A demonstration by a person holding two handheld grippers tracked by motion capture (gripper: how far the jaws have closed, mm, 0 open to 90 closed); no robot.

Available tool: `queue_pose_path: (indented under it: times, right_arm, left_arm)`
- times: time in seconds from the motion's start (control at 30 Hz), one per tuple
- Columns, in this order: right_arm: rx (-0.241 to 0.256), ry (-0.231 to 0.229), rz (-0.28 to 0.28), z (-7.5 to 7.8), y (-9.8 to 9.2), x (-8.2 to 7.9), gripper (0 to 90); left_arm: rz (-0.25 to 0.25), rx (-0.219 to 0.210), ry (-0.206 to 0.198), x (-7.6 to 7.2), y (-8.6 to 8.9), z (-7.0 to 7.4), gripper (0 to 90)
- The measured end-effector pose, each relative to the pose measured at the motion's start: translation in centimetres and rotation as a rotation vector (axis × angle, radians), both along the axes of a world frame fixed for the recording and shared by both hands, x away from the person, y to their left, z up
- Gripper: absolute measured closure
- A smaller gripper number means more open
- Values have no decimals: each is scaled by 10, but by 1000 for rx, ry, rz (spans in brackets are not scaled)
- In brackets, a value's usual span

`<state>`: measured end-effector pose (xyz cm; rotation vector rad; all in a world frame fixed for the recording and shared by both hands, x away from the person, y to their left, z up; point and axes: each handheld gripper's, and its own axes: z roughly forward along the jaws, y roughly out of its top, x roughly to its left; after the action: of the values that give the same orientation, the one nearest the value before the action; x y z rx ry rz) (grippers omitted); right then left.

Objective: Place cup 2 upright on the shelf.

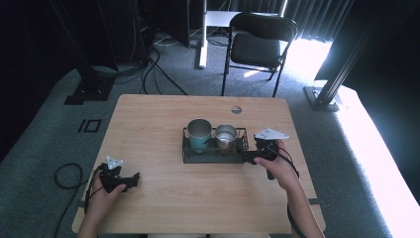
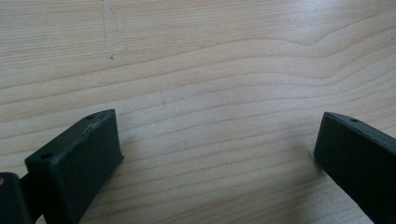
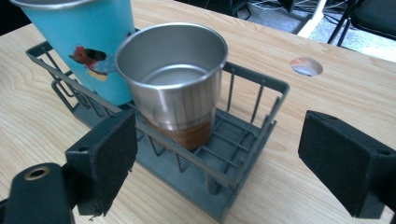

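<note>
Centrally, a wooden table is carrying a dark wire rack, which is holding two cups side by side: a taller teal cup on the left and a shorter steel cup on the right. Beside the rack's right end, the right gripper is hovering with jaws spread wide, gripping nothing. Near the table's front left corner, the left gripper is resting over bare wood, jaws likewise parted and empty.

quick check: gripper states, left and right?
Left gripper: open, holding nothing, over the bare table.
Right gripper: open, holding nothing, at the end of the rack by the steel cup.
</note>
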<state>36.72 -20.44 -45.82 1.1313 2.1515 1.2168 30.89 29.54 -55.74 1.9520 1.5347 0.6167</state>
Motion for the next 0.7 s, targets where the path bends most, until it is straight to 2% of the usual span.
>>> queue_pose_path:
  times: [0.53, 0.7]
  right_arm:
    - [0, 20, -64, -27, -35, -15, 115]
    - [-1, 39, -86, -44, -51, -21, 115]
  left_arm:
    - [0, 0, 0, 0, 0, 0, 13]
    - [1, -1, -1, 0, 0, 0, 13]
